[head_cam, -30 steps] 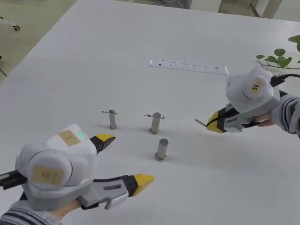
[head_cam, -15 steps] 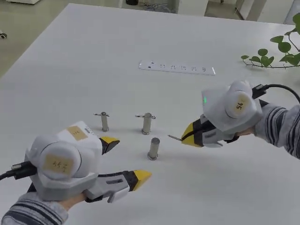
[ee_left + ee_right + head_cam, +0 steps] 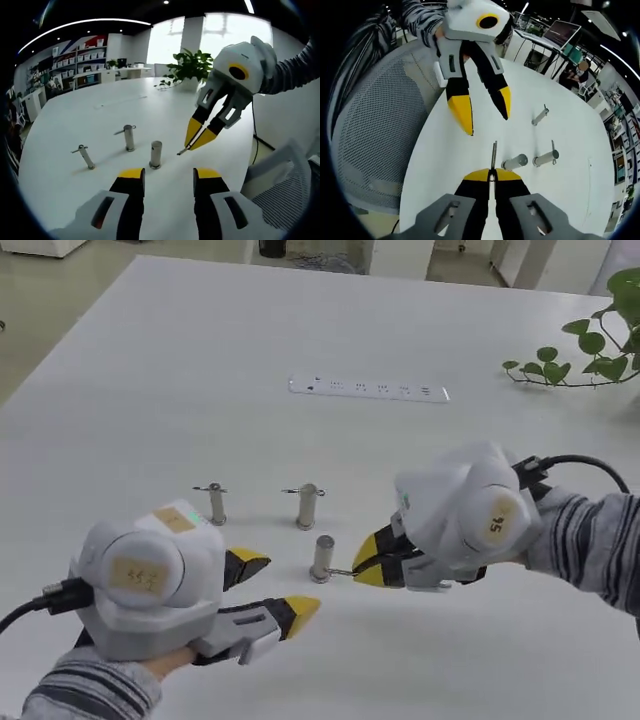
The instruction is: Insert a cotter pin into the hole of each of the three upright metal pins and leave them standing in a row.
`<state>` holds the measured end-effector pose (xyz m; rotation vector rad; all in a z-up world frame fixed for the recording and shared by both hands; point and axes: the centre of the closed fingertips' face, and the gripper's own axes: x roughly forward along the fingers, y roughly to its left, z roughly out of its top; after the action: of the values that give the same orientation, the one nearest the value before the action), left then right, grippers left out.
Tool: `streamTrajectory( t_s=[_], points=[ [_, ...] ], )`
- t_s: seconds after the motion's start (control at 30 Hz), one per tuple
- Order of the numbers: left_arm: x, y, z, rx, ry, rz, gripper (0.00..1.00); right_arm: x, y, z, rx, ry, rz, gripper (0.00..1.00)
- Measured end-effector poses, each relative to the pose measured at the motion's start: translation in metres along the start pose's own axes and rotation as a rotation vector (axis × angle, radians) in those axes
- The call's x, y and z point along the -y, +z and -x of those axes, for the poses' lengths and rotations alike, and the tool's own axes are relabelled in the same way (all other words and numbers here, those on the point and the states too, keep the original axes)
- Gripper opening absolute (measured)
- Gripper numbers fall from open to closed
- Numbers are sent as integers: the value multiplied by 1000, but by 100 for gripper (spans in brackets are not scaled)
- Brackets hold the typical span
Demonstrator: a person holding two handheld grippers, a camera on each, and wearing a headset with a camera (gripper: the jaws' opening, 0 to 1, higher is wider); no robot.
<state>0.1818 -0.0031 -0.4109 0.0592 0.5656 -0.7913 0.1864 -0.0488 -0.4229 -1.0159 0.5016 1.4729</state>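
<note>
— Starting with what stands on the worktop (image 3: pixel 150 390): what carries what?

— Three metal pins stand upright. The rear-left pin (image 3: pixel 216 504) and the rear-middle pin (image 3: pixel 307 507) each have a fitted cotter pin (image 3: pixel 295 491) through the hole near the top, sticking out sideways. The front pin (image 3: pixel 322 558) stands alone, closer to the person, its top bare.

— And the loose cotter pin (image 3: pixel 493 155)?

— It is clamped between the closed fingers (image 3: pixel 476 176) of the right gripper (image 3: pixel 362 568), pointing straight out past the yellow tips. Its free end sits low, just beside the front pin; the left gripper view shows a small gap between them.

— What about the left gripper (image 3: pixel 275 585)?

— It hovers near the front pin on the opposite side, with its fingers spread apart and holding nothing.

— Anything else around?

— A white power strip (image 3: pixel 368 389) lies farther back, well apart from the pins, and a leafy plant (image 3: pixel 590 350) trails in at the far right corner. The worktop is plain white. Beyond it, the room is an open office with shelves (image 3: pixel 75 65) along one wall. A mesh chair (image 3: pixel 370 125) stands beside the worktop.
</note>
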Motion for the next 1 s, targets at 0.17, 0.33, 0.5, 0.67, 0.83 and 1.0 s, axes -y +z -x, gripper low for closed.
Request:
streamTrajectory(
  t_s=[0.17,0.33,0.5,0.67,0.83,1.0],
  points=[
    [7,0,-2,2,-25,46,27,-8,7,-1,8,-2,42,0],
    [17,2,-3,22,-72,137,17,-13,14,0,16,-4,64,0],
    [23,2,-3,22,-99,170,7,-16,18,2,24,-8,70,0],
    [26,3,-3,30,-108,187,2,-17,21,4,25,-7,73,0],
    [28,6,-3,40,-119,207,1,-16,21,5,21,-10,78,0],
    [30,9,-3,59,-130,229,1,-16,21,5,21,-13,80,0]
  ],
)
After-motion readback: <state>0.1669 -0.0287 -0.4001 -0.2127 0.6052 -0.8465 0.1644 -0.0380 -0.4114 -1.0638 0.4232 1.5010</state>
